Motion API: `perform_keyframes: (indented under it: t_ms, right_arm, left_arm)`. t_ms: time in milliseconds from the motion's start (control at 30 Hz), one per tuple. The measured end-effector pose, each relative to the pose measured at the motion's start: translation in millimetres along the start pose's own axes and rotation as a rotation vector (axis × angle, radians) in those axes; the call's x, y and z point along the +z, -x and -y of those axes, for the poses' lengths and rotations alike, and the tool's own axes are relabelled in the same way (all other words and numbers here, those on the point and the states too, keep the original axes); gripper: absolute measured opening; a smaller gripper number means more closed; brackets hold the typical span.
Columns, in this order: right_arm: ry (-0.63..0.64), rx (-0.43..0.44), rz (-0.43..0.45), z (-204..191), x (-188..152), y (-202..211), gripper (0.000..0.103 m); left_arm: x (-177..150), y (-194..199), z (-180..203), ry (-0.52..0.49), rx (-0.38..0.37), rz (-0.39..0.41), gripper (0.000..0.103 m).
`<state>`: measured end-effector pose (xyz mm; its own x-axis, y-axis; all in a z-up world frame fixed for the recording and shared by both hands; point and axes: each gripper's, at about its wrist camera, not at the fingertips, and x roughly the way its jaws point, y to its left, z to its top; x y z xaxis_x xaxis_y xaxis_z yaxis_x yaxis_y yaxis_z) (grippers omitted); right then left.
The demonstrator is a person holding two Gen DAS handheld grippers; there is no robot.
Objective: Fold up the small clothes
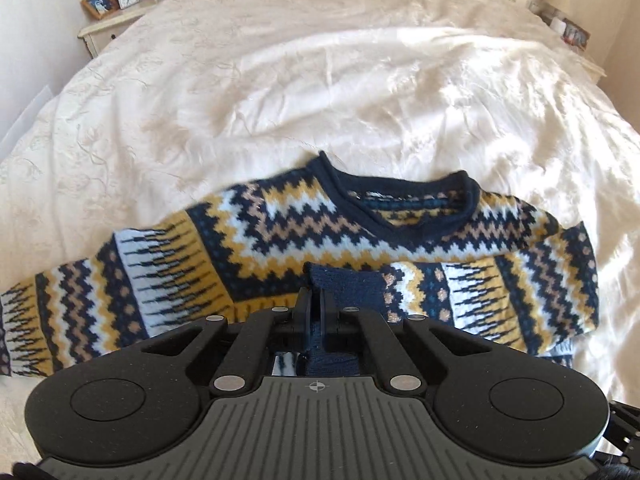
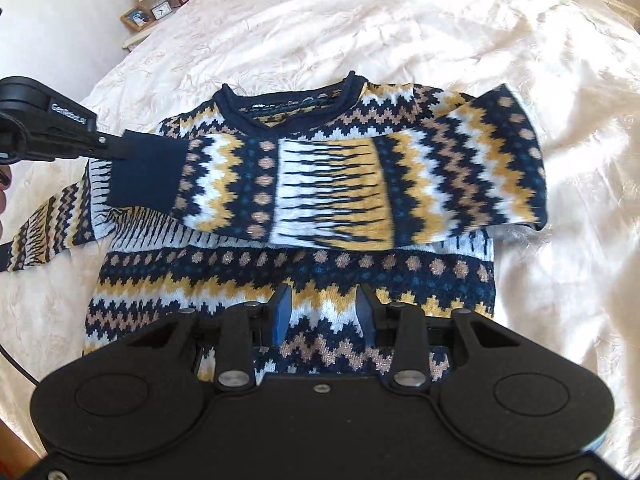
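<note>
A small knitted sweater [image 2: 296,280] in navy, mustard, white and tan zigzags lies face up on the bed, neck away from me. Its right sleeve [image 2: 360,184] is folded across the chest. My left gripper [image 1: 316,300] is shut on that sleeve's navy cuff [image 1: 352,284]; in the right wrist view the same gripper [image 2: 116,146] comes in from the left, clamped on the cuff [image 2: 144,172]. The other sleeve [image 1: 80,296] stretches out to the left. My right gripper [image 2: 324,308] hovers open over the sweater's lower body, nothing between its blue pads.
The sweater rests on a wide cream quilted bedspread [image 1: 320,80]. A bedside table [image 1: 108,24] with a photo frame, clock and red flask stands far left; another bedside surface [image 1: 572,28] is far right. A person's fingers [image 2: 4,188] show at the left edge.
</note>
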<state>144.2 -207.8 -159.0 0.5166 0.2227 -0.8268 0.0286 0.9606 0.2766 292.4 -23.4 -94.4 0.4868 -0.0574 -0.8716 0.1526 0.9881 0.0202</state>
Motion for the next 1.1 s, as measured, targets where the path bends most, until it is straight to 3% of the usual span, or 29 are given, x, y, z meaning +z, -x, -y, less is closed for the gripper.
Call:
perform_keyframes:
  t_ms: [300, 467, 700, 733, 900, 1100]
  right_arm:
    - [-0.076, -0.081, 0.05, 38, 26, 1, 0.046]
    - [-0.136, -0.138, 0.072, 71, 48, -5, 0.052]
    - [-0.178, -0.248, 0.005, 99, 74, -48, 0.051]
    - [-0.18, -0.26, -0.008, 101, 75, -53, 0.052]
    - [-0.202, -0.321, -0.057, 117, 71, -69, 0.052]
    - [-0.219, -0.342, -0.062, 128, 66, -74, 0.054]
  left_arm:
    - [6, -37, -50, 0.041, 0.139, -0.04, 0.004]
    - [5, -62, -60, 0.06, 0.09, -0.106, 0.004]
    - [-3, -90, -57, 0.043, 0.153, -0.176, 0.006]
    - [-5, -94, -59, 0.047, 0.16, -0.188, 0.008]
    - [-18, -99, -77, 0.11, 0.19, -0.185, 0.037]
    - [-28, -95, -106, 0.199, 0.117, -0.162, 0.045]
